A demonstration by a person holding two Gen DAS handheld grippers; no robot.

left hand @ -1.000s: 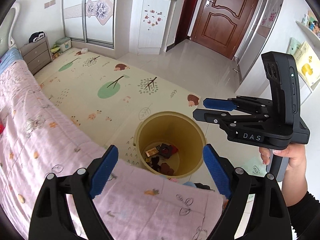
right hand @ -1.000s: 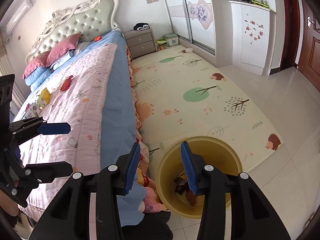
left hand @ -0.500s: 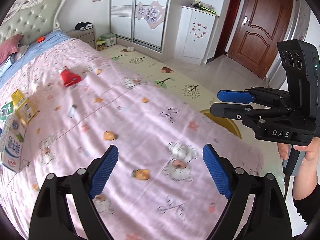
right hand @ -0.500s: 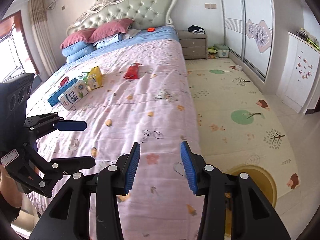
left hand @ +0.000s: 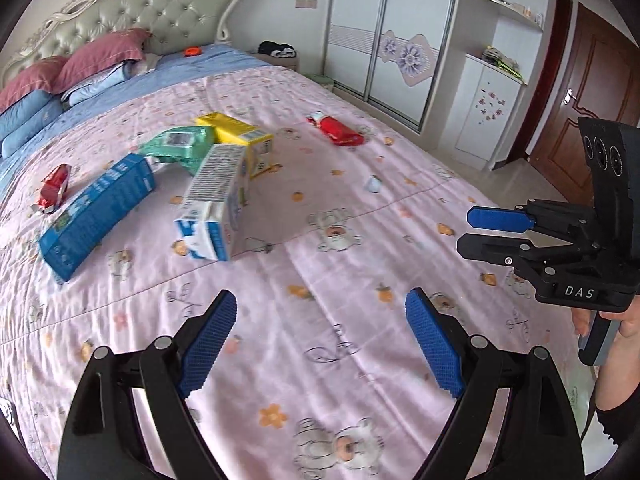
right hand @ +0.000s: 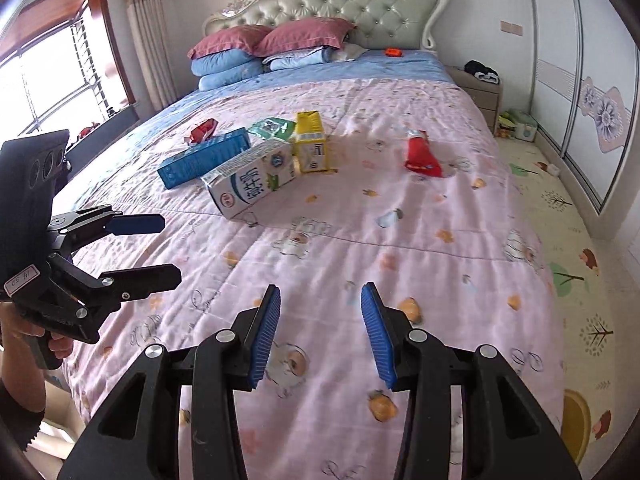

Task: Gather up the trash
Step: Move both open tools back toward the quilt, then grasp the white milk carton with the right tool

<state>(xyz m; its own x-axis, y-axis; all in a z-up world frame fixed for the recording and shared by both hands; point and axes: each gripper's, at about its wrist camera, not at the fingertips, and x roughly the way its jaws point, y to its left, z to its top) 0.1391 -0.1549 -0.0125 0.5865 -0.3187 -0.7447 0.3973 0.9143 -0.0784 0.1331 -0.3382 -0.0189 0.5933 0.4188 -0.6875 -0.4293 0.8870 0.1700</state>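
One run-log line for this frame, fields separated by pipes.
phase: approach | left tongs: open, empty | right tongs: open, empty | both above pink quilt | trash ahead: milk carton, blue box, red wrapper

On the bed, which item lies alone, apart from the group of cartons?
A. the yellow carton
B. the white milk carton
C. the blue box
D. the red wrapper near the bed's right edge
D: the red wrapper lies by itself on the pink quilt, while the yellow carton, blue box and white milk carton lie close together.

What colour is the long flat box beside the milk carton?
Blue, with small white print; clearest in the left wrist view.
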